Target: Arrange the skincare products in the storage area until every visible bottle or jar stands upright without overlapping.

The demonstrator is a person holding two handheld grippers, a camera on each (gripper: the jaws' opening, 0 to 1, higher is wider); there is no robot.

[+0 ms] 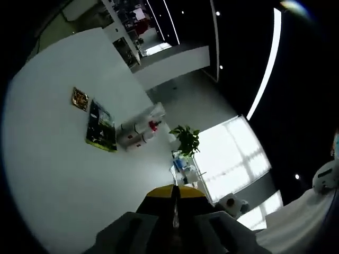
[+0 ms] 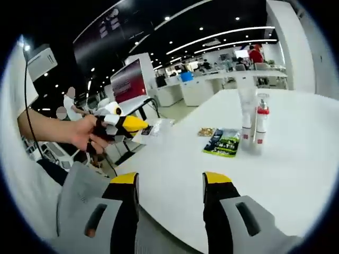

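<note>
yellow-tipped jaws of the right gripper [image 2: 171,182] rise from the bottom of the right gripper view, spread wide with bare white table [image 2: 296,159] showing between them and nothing held. the left gripper [image 2: 124,125] enters this view from the left, gripped by a person's hand [image 2: 87,135] off the table's near left edge, its yellow tips drawn to a point. in the left gripper view the left gripper [image 1: 175,198] shows its two jaws pressed together, a thin dark seam between them, pinching nothing.

farther out on the table, toward its far edge in the right gripper view, the skincare bottles [image 2: 253,124] stand upright in a tight cluster: a tall white tube beside a clear bottle with a red cap. just beside them, on the left, lies a flat green and black packet [image 2: 222,143], and beyond it a small gold packet [image 2: 206,132]. in the left gripper view the same bottles [image 1: 140,129] appear rolled sideways by the camera's tilt, next to the green packet [image 1: 100,127] and gold packet [image 1: 80,98]. a potted plant [image 1: 185,140] stands past the table's edge.
</note>
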